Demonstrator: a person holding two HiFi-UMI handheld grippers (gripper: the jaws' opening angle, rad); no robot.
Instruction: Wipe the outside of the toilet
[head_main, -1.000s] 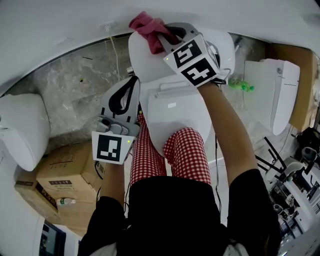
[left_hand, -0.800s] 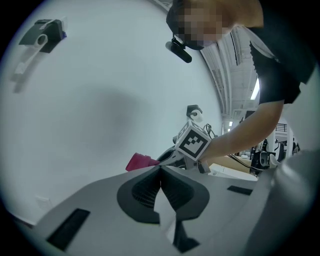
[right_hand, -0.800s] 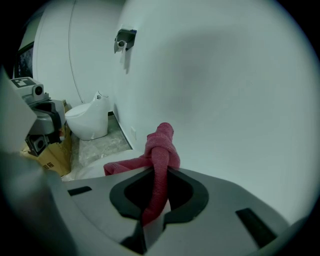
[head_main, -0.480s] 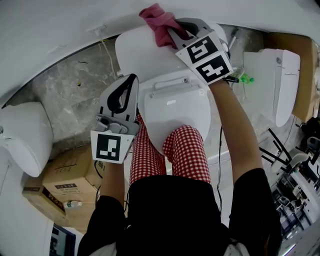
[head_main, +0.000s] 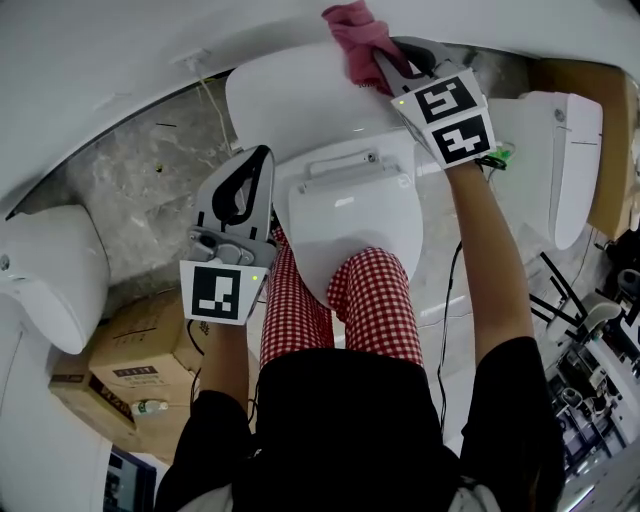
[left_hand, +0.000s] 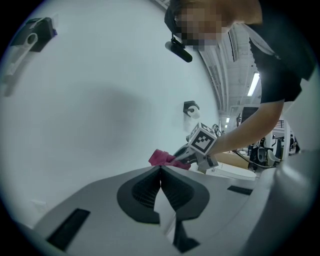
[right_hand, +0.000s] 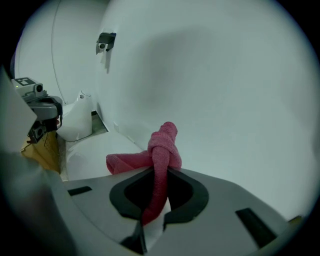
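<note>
Right claw (head_main: 384, 58) pinches the cloth (head_main: 351, 27), wiping the cistern (head_main: 290, 95) at 1 o'clock; left claw (head_main: 259, 163) pressed together, empty; bowl sides probably next.

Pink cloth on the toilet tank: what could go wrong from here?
The cloth is pinched only by a narrow strip in the jaws of the right gripper, with most of it bunched ahead, so hard rubbing might pull it free. It sits at the back edge of the tank by the wall, so it could wipe the wall instead or drop behind the tank.
</note>
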